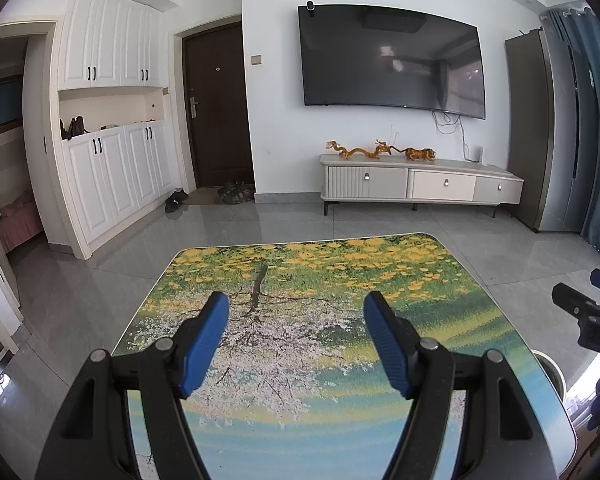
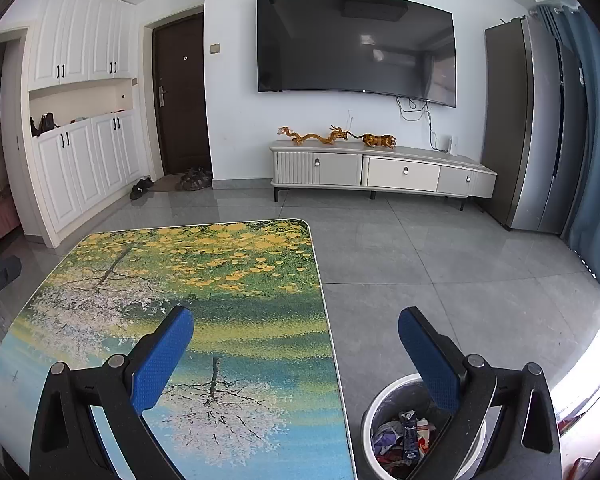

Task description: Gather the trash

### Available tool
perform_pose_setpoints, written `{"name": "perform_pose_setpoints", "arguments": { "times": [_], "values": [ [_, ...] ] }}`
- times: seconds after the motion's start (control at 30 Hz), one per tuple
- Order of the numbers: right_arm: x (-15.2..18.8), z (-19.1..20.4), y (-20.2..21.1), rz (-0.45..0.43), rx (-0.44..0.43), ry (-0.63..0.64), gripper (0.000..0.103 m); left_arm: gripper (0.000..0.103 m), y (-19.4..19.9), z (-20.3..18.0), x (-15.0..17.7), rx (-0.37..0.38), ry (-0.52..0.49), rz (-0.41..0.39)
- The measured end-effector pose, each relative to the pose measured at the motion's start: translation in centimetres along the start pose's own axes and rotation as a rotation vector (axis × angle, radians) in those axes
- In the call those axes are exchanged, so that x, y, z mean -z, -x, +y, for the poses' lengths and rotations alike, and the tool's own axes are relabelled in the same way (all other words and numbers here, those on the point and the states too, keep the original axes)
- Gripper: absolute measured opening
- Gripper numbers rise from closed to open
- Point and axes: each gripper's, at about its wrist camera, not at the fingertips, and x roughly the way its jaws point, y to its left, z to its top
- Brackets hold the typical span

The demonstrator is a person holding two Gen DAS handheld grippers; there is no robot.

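Note:
A low table [image 1: 340,280] printed with a tree scene fills the foreground of both views, its top [image 2: 236,264] bare of loose items. In the left wrist view my left gripper [image 1: 296,304] hovers over the table's near half, its blue pads wide apart with nothing between them. My right gripper [image 2: 296,320] stands open over the table's right edge, holding nothing. Beside the table on the floor stands a round white bin [image 2: 374,404] with several crumpled wrappers [image 2: 400,436] inside, below the right gripper's right finger. The right gripper [image 1: 580,308] also shows at the left wrist view's right edge.
Grey tiled floor [image 2: 440,272] surrounds the table. A pale TV cabinet [image 2: 380,172] with figurines stands under a wall TV [image 2: 356,44]. White cupboards [image 1: 112,168], a dark door [image 1: 218,108] with shoes by it, a tall grey fridge [image 2: 532,128] and blue curtains lie further off.

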Motion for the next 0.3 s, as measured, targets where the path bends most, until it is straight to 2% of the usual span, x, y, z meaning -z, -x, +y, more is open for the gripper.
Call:
{"name": "perform_pose_setpoints", "arguments": {
  "times": [0.3],
  "values": [
    [0.12, -0.27, -0.19, 0.007, 0.002, -0.006, 0.103, 0.069, -0.42, -0.56, 0.17, 0.013, -0.011, 0.018]
  ]
}}
